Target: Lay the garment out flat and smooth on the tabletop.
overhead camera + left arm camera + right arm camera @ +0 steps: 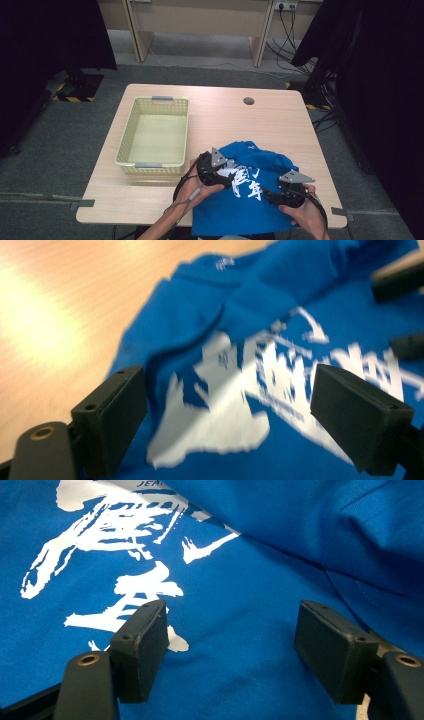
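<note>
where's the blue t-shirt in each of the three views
High view: the blue t-shirt lies crumpled at the table's near edge, right of the basket, under both grippers.
Left gripper view: it spreads from the centre to the right, bare table at the left.
Right gripper view: it covers the frame behind both open jaws.
Shared landmark: the white print on its front, centre of the left gripper view, upper left of the right gripper view.

The blue T-shirt bears large white brush-style characters; small letters above them read "JEA", then cut off.
</note>
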A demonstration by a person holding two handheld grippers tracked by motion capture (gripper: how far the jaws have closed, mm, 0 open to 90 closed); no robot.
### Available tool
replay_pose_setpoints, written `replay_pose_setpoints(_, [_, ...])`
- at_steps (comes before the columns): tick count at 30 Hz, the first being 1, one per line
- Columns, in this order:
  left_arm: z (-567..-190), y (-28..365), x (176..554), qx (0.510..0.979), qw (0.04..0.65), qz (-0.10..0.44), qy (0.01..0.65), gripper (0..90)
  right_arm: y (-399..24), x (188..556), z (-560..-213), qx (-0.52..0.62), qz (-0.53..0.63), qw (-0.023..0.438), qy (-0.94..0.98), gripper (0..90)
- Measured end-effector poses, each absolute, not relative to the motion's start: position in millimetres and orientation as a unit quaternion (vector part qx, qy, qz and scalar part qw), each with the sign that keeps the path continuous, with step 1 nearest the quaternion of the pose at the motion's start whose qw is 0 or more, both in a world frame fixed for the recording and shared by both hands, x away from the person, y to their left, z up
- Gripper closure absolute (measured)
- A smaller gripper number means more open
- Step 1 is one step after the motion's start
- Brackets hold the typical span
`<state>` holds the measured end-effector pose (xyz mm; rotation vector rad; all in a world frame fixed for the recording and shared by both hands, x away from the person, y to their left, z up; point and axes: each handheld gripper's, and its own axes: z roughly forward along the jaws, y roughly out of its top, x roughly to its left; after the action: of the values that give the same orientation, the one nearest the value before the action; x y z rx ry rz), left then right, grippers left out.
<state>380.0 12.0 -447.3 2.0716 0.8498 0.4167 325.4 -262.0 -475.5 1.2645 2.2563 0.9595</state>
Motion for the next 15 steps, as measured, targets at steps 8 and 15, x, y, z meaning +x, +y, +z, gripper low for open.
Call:
replay_pose_setpoints(8, [-441.9, -6.6, 418.3, 0.816, 0.409, 0.172, 0.369, 15.0, -262.0, 325.5, -475.7, 0.449, 0.342, 0.191, 0.803, 29.8])
replay_pose_setpoints(15, [-434.3, -14.4, 437.2, 0.815, 0.402, 0.174, 0.379, 14.9, -261.9, 325.4, -475.7, 0.449, 0.343, 0.191, 0.803, 29.8])
